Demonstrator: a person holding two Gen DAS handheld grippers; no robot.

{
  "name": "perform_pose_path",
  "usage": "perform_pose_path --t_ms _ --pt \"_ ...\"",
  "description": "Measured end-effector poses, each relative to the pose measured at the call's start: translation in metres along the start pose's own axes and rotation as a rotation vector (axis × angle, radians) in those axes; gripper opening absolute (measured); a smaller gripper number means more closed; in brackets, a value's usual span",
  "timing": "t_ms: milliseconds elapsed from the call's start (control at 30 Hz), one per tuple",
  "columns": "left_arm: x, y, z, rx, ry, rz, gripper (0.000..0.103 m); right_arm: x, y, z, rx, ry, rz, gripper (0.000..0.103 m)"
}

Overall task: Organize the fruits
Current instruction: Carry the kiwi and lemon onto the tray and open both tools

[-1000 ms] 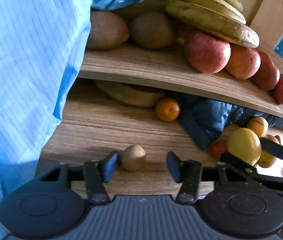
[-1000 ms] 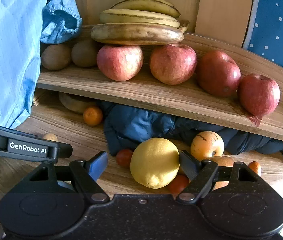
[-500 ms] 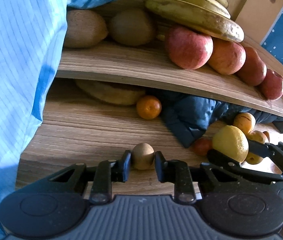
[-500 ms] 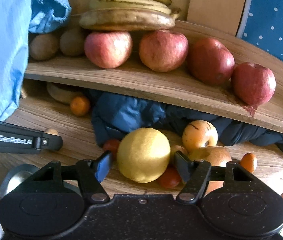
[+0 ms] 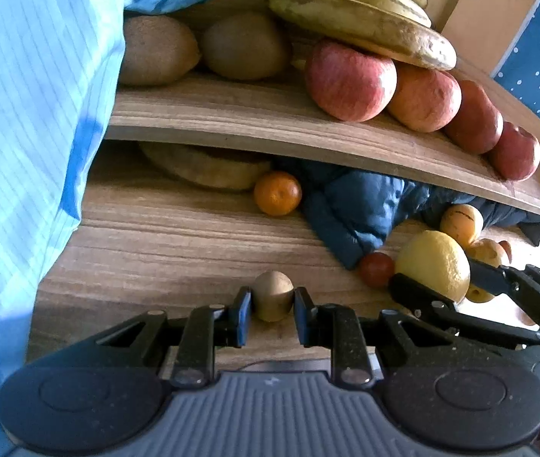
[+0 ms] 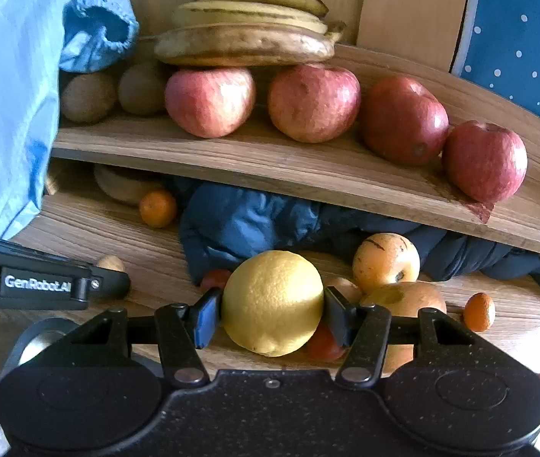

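A small brown fruit (image 5: 273, 295) sits on the wooden table (image 5: 163, 251), and my left gripper (image 5: 270, 314) is shut on it, a blue pad against each side. A large yellow lemon (image 6: 273, 297) lies between the fingers of my right gripper (image 6: 270, 318). Its jaws are closing, and both pads touch the lemon's sides. In the left wrist view the lemon (image 5: 435, 264) shows at the right, between the right gripper's black fingers (image 5: 414, 291).
A curved wooden shelf (image 6: 270, 169) above carries several red apples (image 6: 209, 101), bananas (image 6: 247, 43) and kiwis (image 6: 87, 97). Beneath it lie a dark blue jacket (image 6: 239, 224), an orange (image 6: 157, 207), small tomatoes (image 5: 375, 268) and yellow-orange fruits (image 6: 386, 261). A person's light blue garment (image 5: 22, 133) fills the left.
The left jaws closed onto the small brown fruit. The right jaws narrowed from wide apart until the pads reached the lemon's sides.
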State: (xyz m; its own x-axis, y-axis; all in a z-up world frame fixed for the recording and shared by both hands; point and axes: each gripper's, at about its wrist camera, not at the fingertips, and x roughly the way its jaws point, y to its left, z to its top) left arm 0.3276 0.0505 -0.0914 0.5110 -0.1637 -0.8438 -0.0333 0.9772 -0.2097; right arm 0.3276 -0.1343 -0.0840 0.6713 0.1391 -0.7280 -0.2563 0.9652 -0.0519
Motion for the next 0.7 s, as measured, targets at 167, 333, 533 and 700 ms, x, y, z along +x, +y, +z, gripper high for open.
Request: perform_pose_path --t_ms 167,333,533,700 --pt "-0.013 -0.002 -0.004 -0.005 -0.018 0.008 0.026 -0.011 0.003 -0.001 -0.009 -0.024 0.021 0.059" --pt "-0.026 -0.004 -0.011 -0.013 -0.031 0.026 0.025 -0.025 0.005 -0.002 -0.013 -0.046 0.044 0.059" --pt "-0.042 -0.009 -0.021 -0.025 -0.045 0.046 0.026 -0.040 0.007 -0.008 -0.019 -0.058 0.082 0.059" --pt "-0.057 -0.012 -0.035 -0.044 -0.051 0.063 0.026 -0.056 0.007 -0.019 -0.037 -0.056 0.126 0.059"
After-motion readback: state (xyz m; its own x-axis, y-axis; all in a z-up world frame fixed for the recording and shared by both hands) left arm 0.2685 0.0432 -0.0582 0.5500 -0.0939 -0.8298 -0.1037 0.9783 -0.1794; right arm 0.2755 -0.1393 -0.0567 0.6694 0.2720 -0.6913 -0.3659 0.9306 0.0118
